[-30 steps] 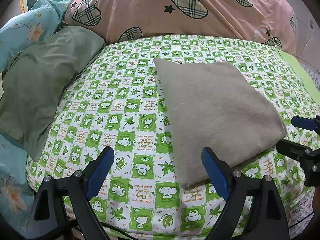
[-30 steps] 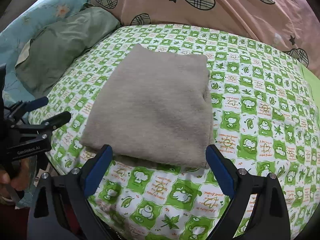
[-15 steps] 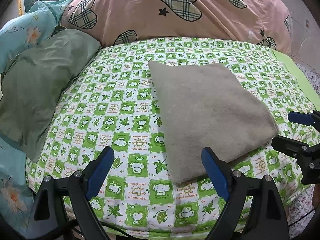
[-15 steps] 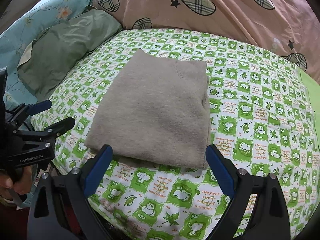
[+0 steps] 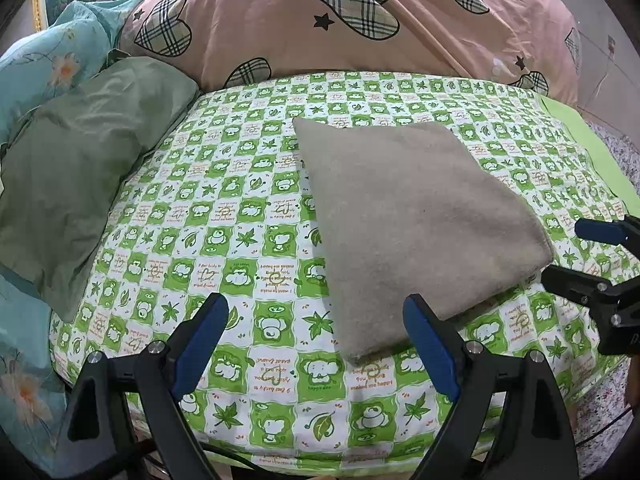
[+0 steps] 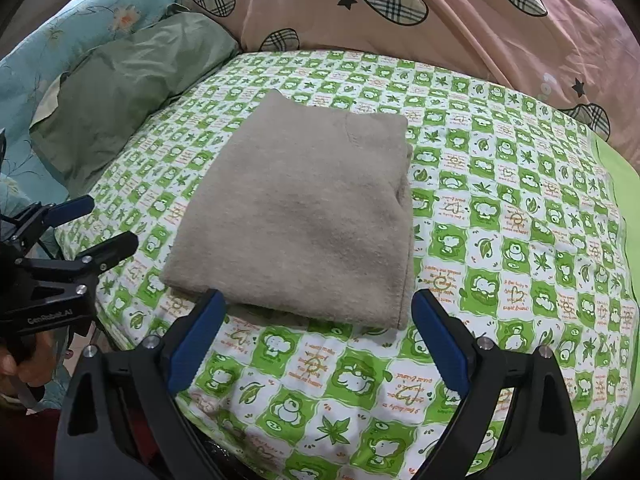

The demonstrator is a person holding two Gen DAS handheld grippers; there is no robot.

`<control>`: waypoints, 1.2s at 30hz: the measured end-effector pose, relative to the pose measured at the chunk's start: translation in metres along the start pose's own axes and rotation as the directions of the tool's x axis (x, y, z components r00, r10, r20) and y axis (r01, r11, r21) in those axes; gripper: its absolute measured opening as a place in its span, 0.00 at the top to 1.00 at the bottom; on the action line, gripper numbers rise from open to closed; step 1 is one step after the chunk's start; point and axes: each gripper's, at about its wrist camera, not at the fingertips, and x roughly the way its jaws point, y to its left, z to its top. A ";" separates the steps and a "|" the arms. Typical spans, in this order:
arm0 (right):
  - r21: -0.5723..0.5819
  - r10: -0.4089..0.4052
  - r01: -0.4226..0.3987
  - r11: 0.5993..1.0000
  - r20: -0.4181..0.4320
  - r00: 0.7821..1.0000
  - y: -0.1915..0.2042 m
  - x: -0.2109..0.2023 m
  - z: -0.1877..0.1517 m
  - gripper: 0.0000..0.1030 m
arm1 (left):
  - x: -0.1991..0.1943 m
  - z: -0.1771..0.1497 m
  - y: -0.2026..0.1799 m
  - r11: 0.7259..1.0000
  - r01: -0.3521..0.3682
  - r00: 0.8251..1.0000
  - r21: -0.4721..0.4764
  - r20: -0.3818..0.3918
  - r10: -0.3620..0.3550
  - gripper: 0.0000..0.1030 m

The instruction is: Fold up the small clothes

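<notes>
A grey-beige garment (image 5: 412, 216) lies folded into a flat rectangle on the green-and-white checked sheet (image 5: 240, 232); it also shows in the right wrist view (image 6: 304, 216). My left gripper (image 5: 316, 320) is open and empty, above the sheet just left of the garment's near corner. My right gripper (image 6: 316, 312) is open and empty, at the garment's near edge without holding it. The right gripper also shows at the right edge of the left wrist view (image 5: 576, 252), and the left gripper at the left edge of the right wrist view (image 6: 108, 224).
A pink quilt with plaid hearts (image 5: 360, 24) is piled at the back. A green pillow (image 5: 80, 168) and teal floral bedding (image 5: 52, 68) lie to the left. The bed's front edge (image 5: 320, 456) is just below the grippers. A plain light-green strip (image 6: 616, 200) runs along the right.
Both grippers have drawn back from the folded garment toward the bed's front edge and stayed open. The garment has not moved.
</notes>
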 end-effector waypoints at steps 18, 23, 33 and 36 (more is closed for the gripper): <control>-0.002 -0.004 0.004 1.000 0.002 1.000 -0.001 -0.002 0.003 0.09 | -0.003 0.003 -0.002 1.000 -0.022 1.000 0.005 0.010 0.022 0.13; -0.004 0.000 0.000 1.000 -0.006 1.000 0.000 -0.001 0.000 0.09 | -0.002 0.002 -0.002 1.000 -0.031 1.000 0.005 0.006 0.031 0.13; 0.000 0.002 -0.002 1.000 0.000 1.000 -0.001 -0.004 0.002 0.09 | -0.001 0.005 0.000 0.999 -0.030 1.000 -0.011 0.006 0.030 0.13; -0.006 0.006 -0.006 1.000 -0.001 1.000 0.000 -0.003 0.004 0.09 | 0.000 0.006 -0.001 1.000 -0.028 1.000 -0.010 0.005 0.028 0.13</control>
